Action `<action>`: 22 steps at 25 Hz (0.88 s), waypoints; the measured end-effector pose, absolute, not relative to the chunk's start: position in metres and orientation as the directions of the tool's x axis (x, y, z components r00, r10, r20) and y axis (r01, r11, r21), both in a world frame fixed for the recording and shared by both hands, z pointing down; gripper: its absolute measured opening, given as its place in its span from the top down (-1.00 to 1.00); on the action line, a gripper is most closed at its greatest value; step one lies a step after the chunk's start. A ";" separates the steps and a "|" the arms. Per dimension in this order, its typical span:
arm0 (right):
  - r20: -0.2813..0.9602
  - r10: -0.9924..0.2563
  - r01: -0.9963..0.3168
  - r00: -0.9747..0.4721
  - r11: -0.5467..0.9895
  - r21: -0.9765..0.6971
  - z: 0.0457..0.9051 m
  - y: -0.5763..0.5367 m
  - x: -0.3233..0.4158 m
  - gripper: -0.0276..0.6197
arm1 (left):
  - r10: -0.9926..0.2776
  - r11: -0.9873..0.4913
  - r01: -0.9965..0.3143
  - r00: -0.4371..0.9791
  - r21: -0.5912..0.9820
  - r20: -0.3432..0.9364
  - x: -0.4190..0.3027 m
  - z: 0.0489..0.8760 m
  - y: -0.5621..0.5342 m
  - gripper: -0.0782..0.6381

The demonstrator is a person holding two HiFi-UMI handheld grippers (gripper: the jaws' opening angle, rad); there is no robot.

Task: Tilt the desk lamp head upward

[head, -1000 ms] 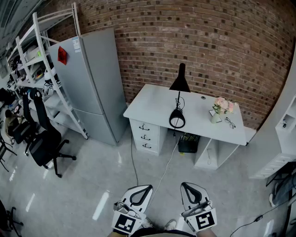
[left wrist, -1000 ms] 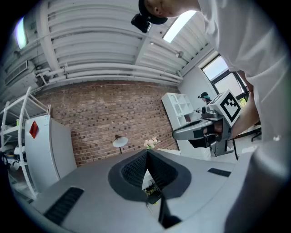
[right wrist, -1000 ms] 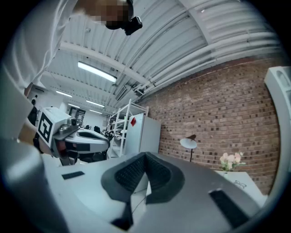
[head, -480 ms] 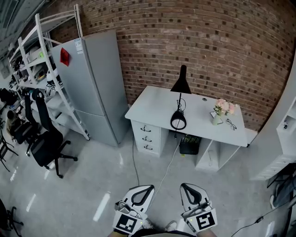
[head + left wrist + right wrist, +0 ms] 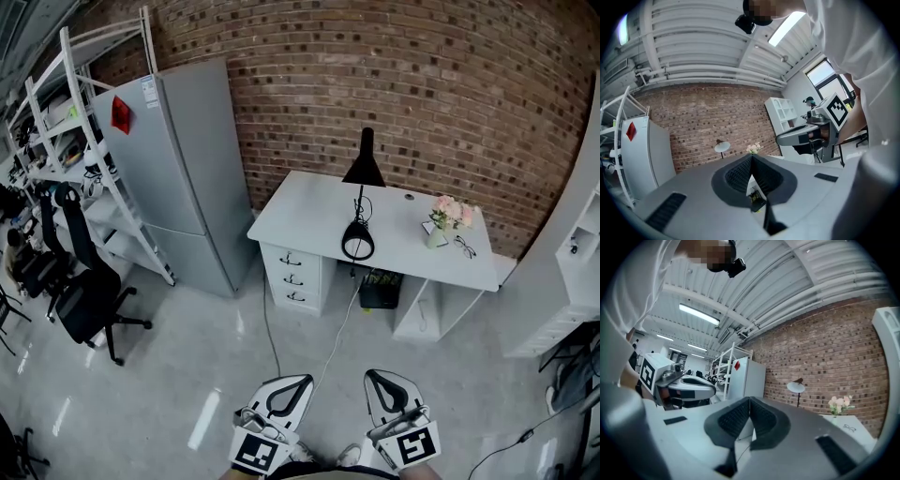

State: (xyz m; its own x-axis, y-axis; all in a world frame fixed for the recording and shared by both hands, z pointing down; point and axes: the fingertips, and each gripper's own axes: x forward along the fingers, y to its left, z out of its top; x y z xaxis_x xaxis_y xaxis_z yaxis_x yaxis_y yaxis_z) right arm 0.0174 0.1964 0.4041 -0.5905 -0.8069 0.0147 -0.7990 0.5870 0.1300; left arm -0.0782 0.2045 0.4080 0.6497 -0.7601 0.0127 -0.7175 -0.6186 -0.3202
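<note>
A black desk lamp (image 5: 360,202) stands on the white desk (image 5: 309,211) against the brick wall; its round head (image 5: 358,244) hangs low over the desk's front edge, facing down. The lamp also shows far off in the left gripper view (image 5: 722,147) and the right gripper view (image 5: 796,387). My left gripper (image 5: 287,383) and right gripper (image 5: 383,379) are held low near my body, several steps from the desk. Both are shut with their fingertips touching and nothing between them.
A vase of pink flowers (image 5: 442,220) and a pair of glasses (image 5: 466,247) sit on the desk's right part. A grey refrigerator (image 5: 173,169) stands left of the desk, with white shelving (image 5: 70,122) and a black office chair (image 5: 80,291) further left. A cable (image 5: 323,352) runs across the floor.
The view has shifted slightly between frames, with the desk staying at about the same distance. Both grippers keep the same pose.
</note>
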 end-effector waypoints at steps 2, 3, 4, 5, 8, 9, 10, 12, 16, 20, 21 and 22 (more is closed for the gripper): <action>0.024 -0.811 -0.803 -0.584 0.582 0.129 0.408 0.194 0.011 0.86 | -0.754 -0.626 -0.715 0.657 -0.310 0.009 -0.085 0.412 0.200 0.76; 0.028 -0.813 -0.805 -0.581 0.580 0.127 0.410 0.193 0.007 0.86 | -0.751 -0.631 -0.713 0.660 -0.306 0.008 -0.089 0.414 0.198 0.76; 0.031 -0.815 -0.807 -0.578 0.577 0.126 0.411 0.193 0.003 0.86 | -0.747 -0.635 -0.710 0.665 -0.303 0.008 -0.093 0.415 0.197 0.76; 0.035 -0.817 -0.809 -0.575 0.575 0.125 0.412 0.192 -0.002 0.86 | -0.743 -0.640 -0.707 0.670 -0.301 0.006 -0.098 0.416 0.195 0.76; 0.045 -0.823 -0.814 -0.566 0.566 0.128 0.413 0.189 -0.017 0.86 | -0.732 -0.653 -0.702 0.681 -0.284 -0.002 -0.111 0.418 0.191 0.76; 0.047 -0.825 -0.815 -0.564 0.565 0.127 0.413 0.188 -0.021 0.86 | -0.730 -0.656 -0.702 0.684 -0.277 -0.007 -0.115 0.418 0.189 0.76; 0.050 -0.826 -0.816 -0.562 0.564 0.127 0.413 0.188 -0.025 0.86 | -0.727 -0.658 -0.702 0.686 -0.272 -0.009 -0.118 0.419 0.187 0.76; 0.060 -0.827 -0.817 -0.560 0.562 0.126 0.416 0.186 -0.030 0.86 | -0.723 -0.663 -0.699 0.691 -0.267 -0.011 -0.123 0.421 0.184 0.76; 0.069 -0.832 -0.823 -0.550 0.554 0.124 0.417 0.180 -0.037 0.86 | -0.715 -0.675 -0.697 0.699 -0.244 -0.020 -0.129 0.422 0.181 0.76; 0.065 -0.836 -0.827 -0.545 0.549 0.124 0.416 0.173 -0.042 0.86 | -0.701 -0.688 -0.686 0.712 -0.236 -0.024 -0.132 0.426 0.174 0.76; 0.067 -0.837 -0.828 -0.543 0.547 0.123 0.417 0.171 -0.041 0.86 | -0.698 -0.692 -0.683 0.716 -0.235 -0.024 -0.131 0.426 0.172 0.76; 0.070 -0.840 -0.831 -0.539 0.543 0.122 0.418 0.170 -0.039 0.86 | -0.695 -0.695 -0.679 0.719 -0.235 -0.024 -0.129 0.427 0.170 0.76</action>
